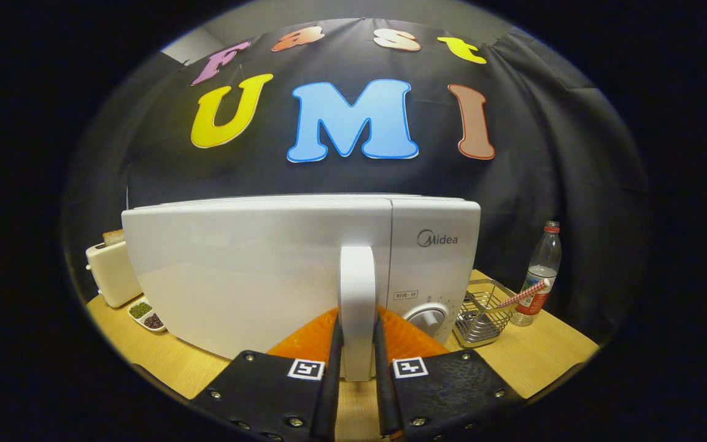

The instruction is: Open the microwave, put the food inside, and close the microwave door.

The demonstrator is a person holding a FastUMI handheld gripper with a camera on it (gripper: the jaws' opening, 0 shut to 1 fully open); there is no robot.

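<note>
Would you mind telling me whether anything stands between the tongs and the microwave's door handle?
Nothing visible does: the tongs already straddle the white door handle, a finger on each side, with the microwave door seemingly shut.

toaster (111,273) half hidden behind microwave (255,270)

The gripper (358,350) view looks level, straight at the microwave (255,270) door from very close.

White microwave (255,270) with a white door handle (358,307); cream toaster (111,273); pale wood-grain tabletop (531,362); silver wire basket (482,313); clear bottle (540,273), red cap; red-and-white striped straw (522,294).
</note>
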